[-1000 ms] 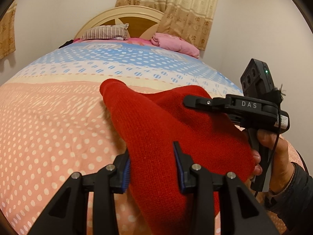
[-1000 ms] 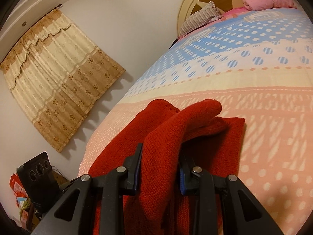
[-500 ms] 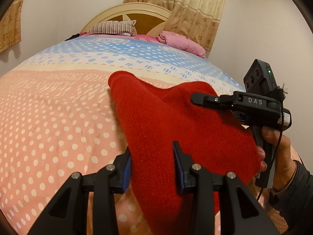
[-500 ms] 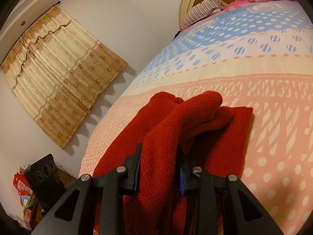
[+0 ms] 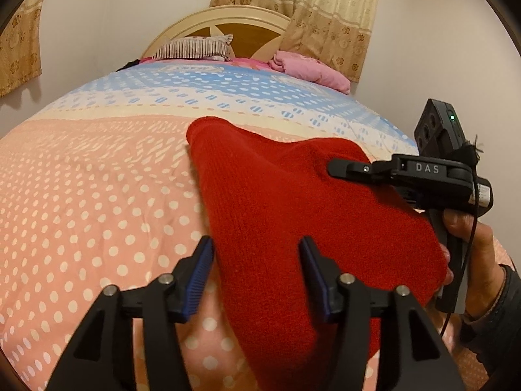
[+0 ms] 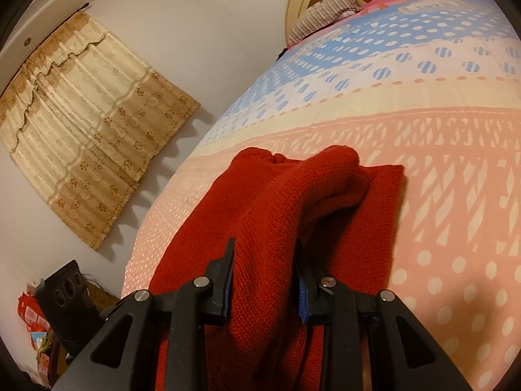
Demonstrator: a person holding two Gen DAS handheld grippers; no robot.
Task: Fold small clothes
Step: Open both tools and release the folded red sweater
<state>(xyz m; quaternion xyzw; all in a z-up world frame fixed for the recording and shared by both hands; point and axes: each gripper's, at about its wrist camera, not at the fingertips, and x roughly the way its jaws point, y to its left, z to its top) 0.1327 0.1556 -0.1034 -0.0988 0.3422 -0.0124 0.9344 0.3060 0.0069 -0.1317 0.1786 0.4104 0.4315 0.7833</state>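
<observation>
In the left wrist view, the left gripper (image 5: 255, 270) hangs low over the bed (image 5: 97, 202), its jaws spread wide; the red knit (image 5: 293, 215) passes between the blue pads (image 5: 197, 277), but whether either pad touches it cannot be told. The knit lies draped over the dotted pink part of the quilt, one rounded end reaching toward the cream stripe, the other end running down under the gripper and out of frame. At the right, the right gripper (image 5: 338, 166) comes in sideways with its tip against the upper right edge of the knit; its jaws cannot be judged from here. The right hand (image 5: 469, 247) grips its handle, fingertips close to the cloth edge. Far off, a striped pillow (image 5: 192, 49) and a pink bundle (image 5: 309, 70) lie by the headboard (image 5: 228, 21), with curtains (image 5: 325, 16) behind. In the right wrist view, the right gripper (image 6: 265, 273) has its jaws drawn in on a raised fold of the knit (image 6: 286, 202), which bulges up between the pads and humps forward over flatter layers lying on the pink quilt (image 6: 456, 211). The blue and cream stripes run beyond. A curtain (image 6: 81, 123) hangs on the left wall, and a dark box (image 6: 65, 296) sits at the lower left.
</observation>
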